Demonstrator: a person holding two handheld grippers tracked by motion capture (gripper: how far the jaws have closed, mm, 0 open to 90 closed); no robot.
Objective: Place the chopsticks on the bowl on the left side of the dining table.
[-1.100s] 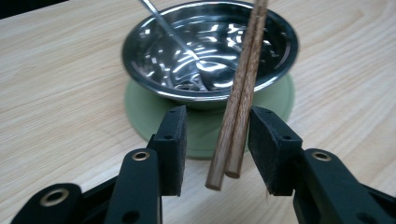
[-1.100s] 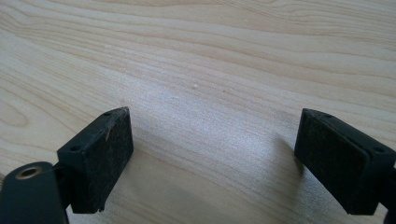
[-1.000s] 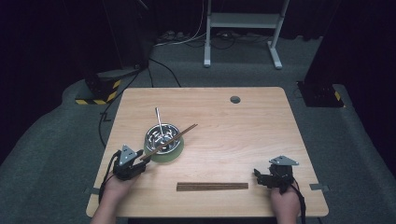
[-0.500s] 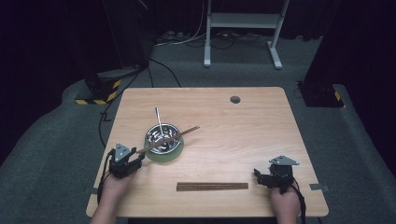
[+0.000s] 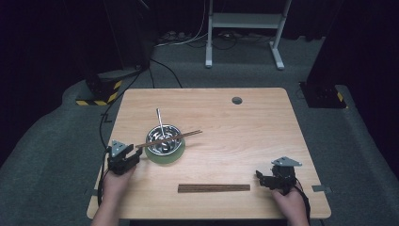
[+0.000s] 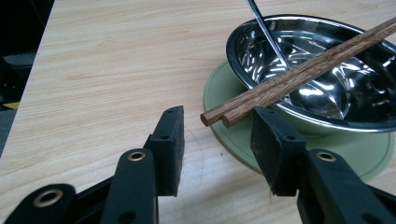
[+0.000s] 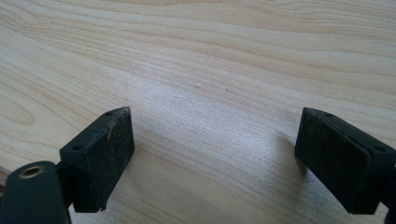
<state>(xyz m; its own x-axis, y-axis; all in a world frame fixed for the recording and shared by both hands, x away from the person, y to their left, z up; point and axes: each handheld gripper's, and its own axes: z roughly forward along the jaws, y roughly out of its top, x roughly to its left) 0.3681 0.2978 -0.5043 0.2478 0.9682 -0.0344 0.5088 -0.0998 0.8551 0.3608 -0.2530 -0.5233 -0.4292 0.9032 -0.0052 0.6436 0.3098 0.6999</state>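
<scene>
A: Dark room, grey carpet (image 5: 56, 141), cables running back to a white metal stand (image 5: 244, 28). Pale wooden desk (image 5: 263, 127) in the middle, with a round hole (image 5: 236, 100) near its far edge.

B: And on it?

A: Steel bowl (image 5: 163, 140) on a green saucer (image 5: 165, 158), left of centre. Spoon (image 5: 160, 121) leaning in the bowl, handle pointing away. Pair of wooden chopsticks (image 5: 174, 137) laid across the rim, likely so the near ends overhang and offer a free grip.

B: Left claw?

A: Left claw (image 6: 217, 135) spread open, low over the desk, just beside the saucer. Chopstick ends lying in the gap, close to one pad, not pinched. Probably lined up for a pinch on those ends.

B: Right claw?

A: Right claw (image 5: 261, 177) also wide open, holding nothing, resting near the front right corner, well apart from the bowl. Looks parked, out of the way. Bare wood grain between its pads (image 7: 100, 154).

B: Anything else?

A: Second pair of chopsticks (image 5: 214, 188) flat along the front edge, between the two hands, untouched.
</scene>
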